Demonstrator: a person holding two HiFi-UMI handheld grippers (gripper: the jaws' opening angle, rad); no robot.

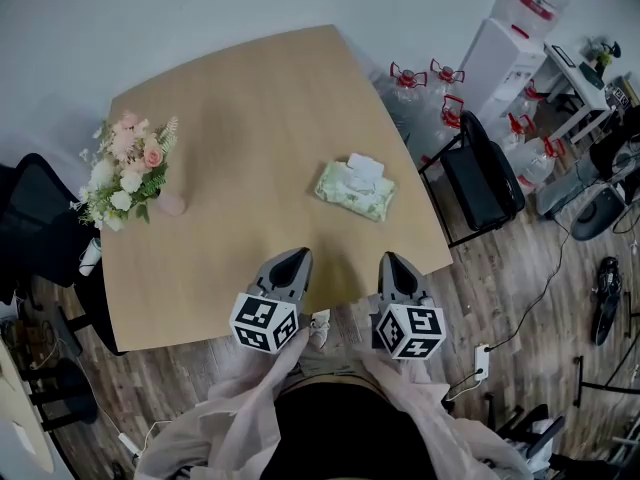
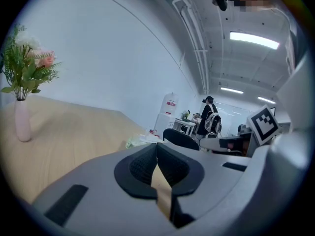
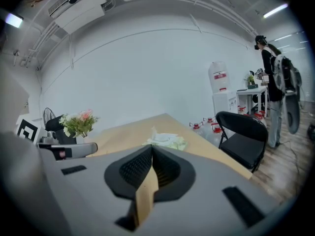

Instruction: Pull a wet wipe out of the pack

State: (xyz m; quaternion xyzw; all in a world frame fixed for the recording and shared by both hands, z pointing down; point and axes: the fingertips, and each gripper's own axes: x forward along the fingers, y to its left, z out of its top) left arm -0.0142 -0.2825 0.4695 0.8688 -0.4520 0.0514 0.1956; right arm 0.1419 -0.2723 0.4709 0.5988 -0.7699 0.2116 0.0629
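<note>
Well, from overhead I see the wet wipe pack (image 1: 355,189) lying flat on the wooden table (image 1: 230,108), right of centre and near its right-hand edge, pale green with something white on top; whether that is a flap or a wipe poking out I can't settle from there. My right gripper view catches the pack (image 3: 166,141) low and side-on, and a thin white sheet stands up from it. My left gripper view gives only a sliver of it (image 2: 139,140), the rest cut off behind the gripper's own body. Both claws are clenched on nothing: the left gripper (image 1: 297,256) and right gripper (image 1: 390,261) hover over the near table edge, well short of the pack. A vase of flowers (image 1: 128,173) stands at the table's left. Only the gripper views show a person (image 3: 274,82) standing beyond the black folding chair (image 1: 487,173).
</note>
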